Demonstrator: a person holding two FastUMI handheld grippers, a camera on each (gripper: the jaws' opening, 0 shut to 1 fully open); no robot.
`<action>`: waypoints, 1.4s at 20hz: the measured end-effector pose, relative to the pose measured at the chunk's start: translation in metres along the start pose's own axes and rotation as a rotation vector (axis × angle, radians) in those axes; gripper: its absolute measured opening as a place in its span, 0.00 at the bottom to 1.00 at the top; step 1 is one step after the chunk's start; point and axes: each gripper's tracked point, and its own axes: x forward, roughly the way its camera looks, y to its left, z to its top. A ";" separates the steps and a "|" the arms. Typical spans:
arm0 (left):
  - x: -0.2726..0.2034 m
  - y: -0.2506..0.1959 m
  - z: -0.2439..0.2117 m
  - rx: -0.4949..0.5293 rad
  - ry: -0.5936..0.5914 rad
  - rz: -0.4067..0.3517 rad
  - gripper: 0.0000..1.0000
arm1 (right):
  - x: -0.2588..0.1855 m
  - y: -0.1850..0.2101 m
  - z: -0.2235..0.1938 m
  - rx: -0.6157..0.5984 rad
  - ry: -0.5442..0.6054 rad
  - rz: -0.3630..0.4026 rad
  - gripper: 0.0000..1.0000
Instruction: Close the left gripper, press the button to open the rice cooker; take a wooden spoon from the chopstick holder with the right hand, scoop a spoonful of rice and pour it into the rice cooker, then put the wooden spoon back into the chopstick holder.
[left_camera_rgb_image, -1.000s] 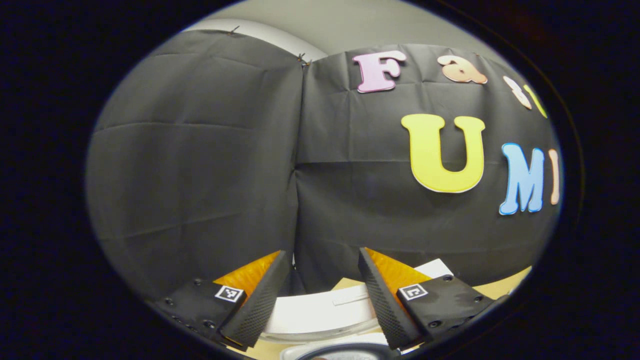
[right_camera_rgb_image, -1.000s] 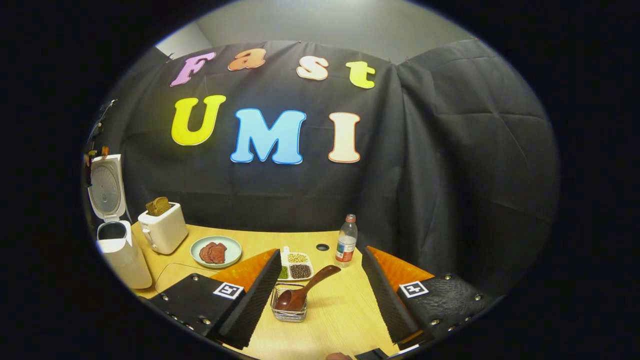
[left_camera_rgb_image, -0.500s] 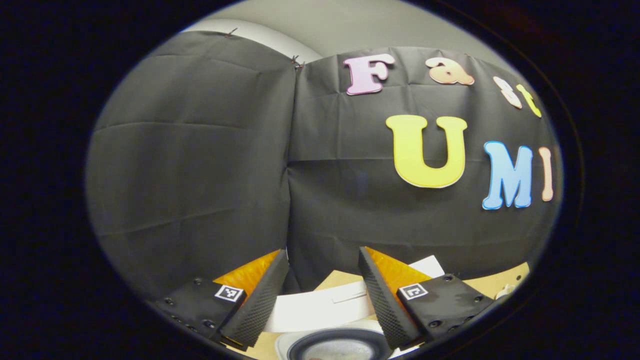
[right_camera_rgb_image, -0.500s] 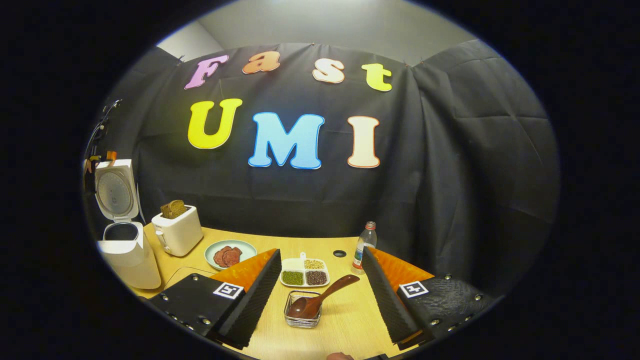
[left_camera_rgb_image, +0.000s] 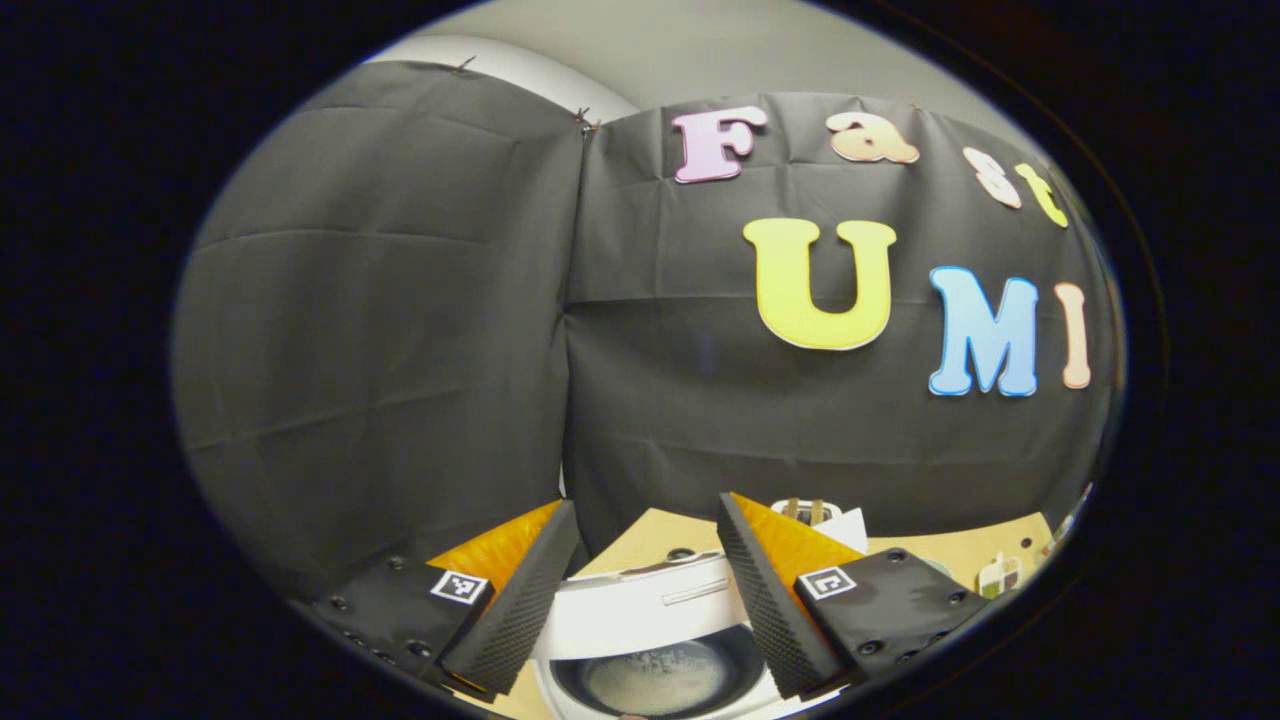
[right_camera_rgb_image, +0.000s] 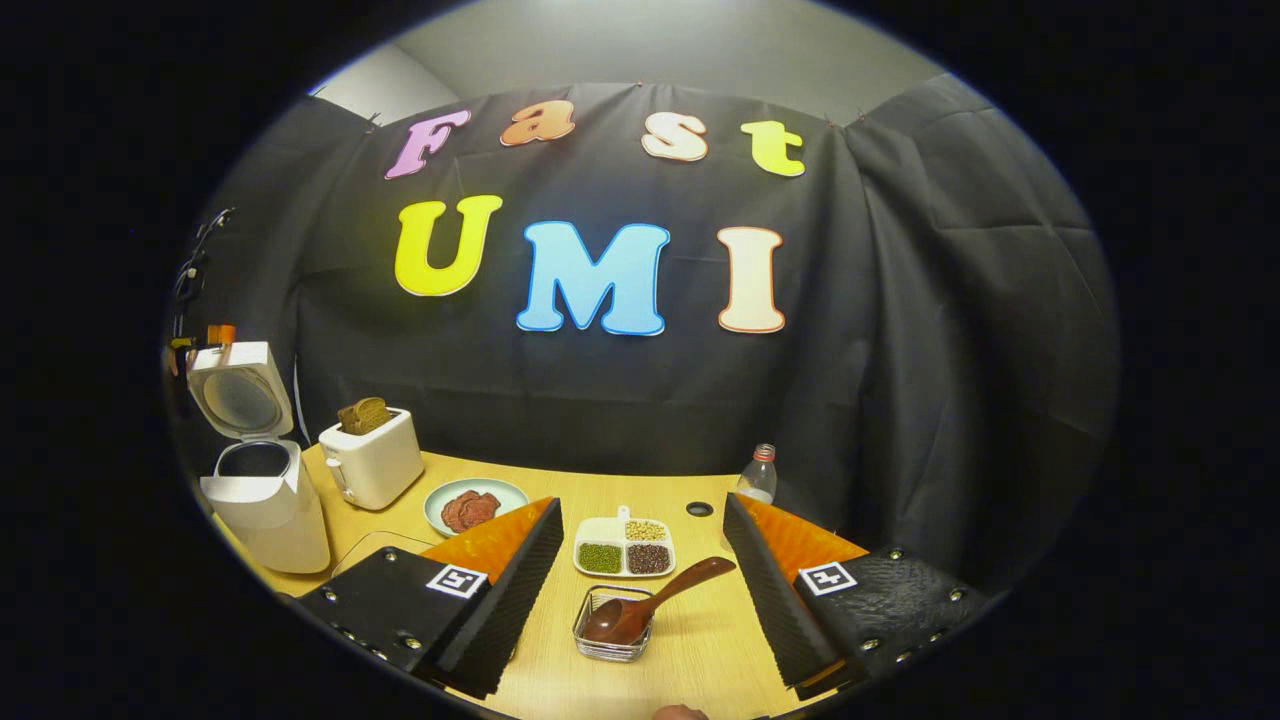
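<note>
The white rice cooker (right_camera_rgb_image: 265, 500) stands at the table's far left with its lid (right_camera_rgb_image: 240, 390) swung up. In the left gripper view its inner pot (left_camera_rgb_image: 660, 680) lies just below and between my fingers, with the white lid (left_camera_rgb_image: 650, 605) behind it. My left gripper (left_camera_rgb_image: 645, 515) is open and holds nothing. A brown wooden spoon (right_camera_rgb_image: 645, 605) leans in the small wire chopstick holder (right_camera_rgb_image: 612, 645), handle pointing up to the right. My right gripper (right_camera_rgb_image: 642, 505) hangs open above and short of it. A white tray (right_camera_rgb_image: 625, 548) with three compartments of grains sits just beyond the holder.
A white toaster (right_camera_rgb_image: 372, 460) with bread stands beside the cooker and also appears in the left gripper view as the toaster (left_camera_rgb_image: 810, 512). A plate of meat slices (right_camera_rgb_image: 475, 505), a water bottle (right_camera_rgb_image: 757, 475) and a cable hole (right_camera_rgb_image: 700, 509) lie on the wooden table (right_camera_rgb_image: 700, 640).
The left gripper view has shifted so the cooker's open pot has come into sight below the fingers. In the right gripper view the holder has drifted slightly right. Both grippers stay open.
</note>
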 end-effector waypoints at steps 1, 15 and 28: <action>-0.007 -0.002 -0.008 -0.006 0.009 -0.005 0.99 | 0.001 -0.001 0.000 -0.003 -0.001 0.004 0.98; -0.063 -0.026 -0.109 -0.040 0.110 -0.069 0.96 | 0.001 -0.003 -0.012 0.013 0.015 0.037 0.98; -0.075 -0.036 -0.183 0.047 0.225 -0.096 0.96 | -0.002 0.001 -0.021 0.008 0.031 0.041 0.98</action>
